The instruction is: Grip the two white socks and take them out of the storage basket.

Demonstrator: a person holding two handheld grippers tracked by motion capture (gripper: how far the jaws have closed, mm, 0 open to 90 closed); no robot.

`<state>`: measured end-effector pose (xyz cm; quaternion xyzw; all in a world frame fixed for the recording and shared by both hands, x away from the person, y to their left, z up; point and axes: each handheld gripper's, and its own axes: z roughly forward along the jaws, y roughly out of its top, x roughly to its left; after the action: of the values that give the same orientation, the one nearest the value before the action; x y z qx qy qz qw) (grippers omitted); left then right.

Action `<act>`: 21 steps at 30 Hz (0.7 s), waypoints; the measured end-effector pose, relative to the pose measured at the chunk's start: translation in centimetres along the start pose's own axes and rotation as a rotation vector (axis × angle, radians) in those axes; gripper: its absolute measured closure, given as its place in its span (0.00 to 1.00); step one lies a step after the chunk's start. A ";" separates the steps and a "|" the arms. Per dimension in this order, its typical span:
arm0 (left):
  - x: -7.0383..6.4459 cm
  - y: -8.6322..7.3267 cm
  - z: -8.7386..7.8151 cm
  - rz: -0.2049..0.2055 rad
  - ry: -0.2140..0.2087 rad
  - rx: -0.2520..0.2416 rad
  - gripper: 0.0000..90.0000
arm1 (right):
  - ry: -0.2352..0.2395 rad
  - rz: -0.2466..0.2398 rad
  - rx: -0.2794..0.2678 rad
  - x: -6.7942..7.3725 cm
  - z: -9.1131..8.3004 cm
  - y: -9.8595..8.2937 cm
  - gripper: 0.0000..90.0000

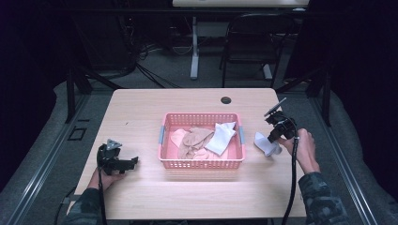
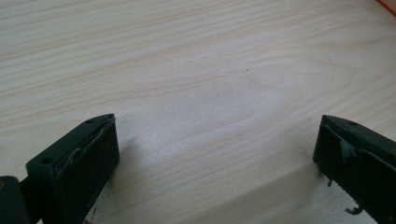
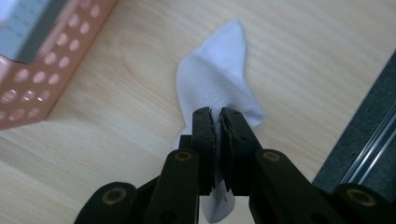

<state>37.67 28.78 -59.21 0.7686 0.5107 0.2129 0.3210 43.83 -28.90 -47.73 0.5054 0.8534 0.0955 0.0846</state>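
Observation:
A pink perforated basket stands mid-table and holds beige socks and a white sock. To its right, a second white sock lies on the wood, and my right gripper is shut on it. In the right gripper view the jaws pinch the white sock at its near end, with the basket's corner at upper left. My left gripper rests open on the table left of the basket. The left gripper view has bare wood between its jaws.
The table's right edge runs close beside the held sock. A cable hole sits at the table's back. A black chair and a desk leg stand beyond the table.

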 end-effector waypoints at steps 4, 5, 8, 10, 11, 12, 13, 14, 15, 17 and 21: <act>0.0 0.0 0.0 -0.003 0.000 -0.001 0.00 | 0.045 0.025 0.032 -0.7 1.4 -0.4 0.93; 0.0 0.0 0.0 -0.003 -0.001 -0.001 0.00 | 0.041 0.028 0.045 -0.7 1.6 -0.5 0.93; 0.0 0.0 0.0 0.000 -0.001 0.000 0.00 | 0.050 0.024 0.077 -1.1 2.0 -0.5 0.93; 0.0 0.0 0.0 -0.001 -0.002 0.000 0.00 | 0.049 0.034 0.068 -1.0 2.2 -0.6 0.93; 0.0 0.0 0.0 0.001 -0.002 0.000 0.00 | 0.051 0.038 0.067 -1.1 2.2 -0.7 0.91; 0.0 0.0 0.0 -0.001 -0.002 0.000 0.00 | 0.042 0.038 0.067 -1.1 2.2 -0.7 0.84; 0.0 0.0 0.0 -0.001 -0.002 0.000 0.00 | 0.038 0.045 0.059 -1.2 2.0 -0.6 0.65; 0.0 0.0 0.0 -0.001 -0.002 0.000 0.00 | 0.038 0.045 0.059 -1.2 2.0 -0.6 0.65; 0.0 0.0 0.0 -0.001 -0.002 0.000 0.00 | 0.026 0.077 0.008 -1.4 1.5 -0.7 0.47; 0.0 0.0 0.0 -0.001 -0.004 0.001 0.00 | 0.041 0.087 -0.035 -1.5 0.8 -0.7 0.32; 0.0 0.0 0.0 0.000 -0.005 0.001 0.00 | 0.062 0.064 -0.093 -1.0 -0.7 -0.6 0.15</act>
<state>37.65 28.75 -59.20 0.7693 0.5101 0.2106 0.3217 43.64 -30.14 -47.18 0.5245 0.8338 0.1533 0.0784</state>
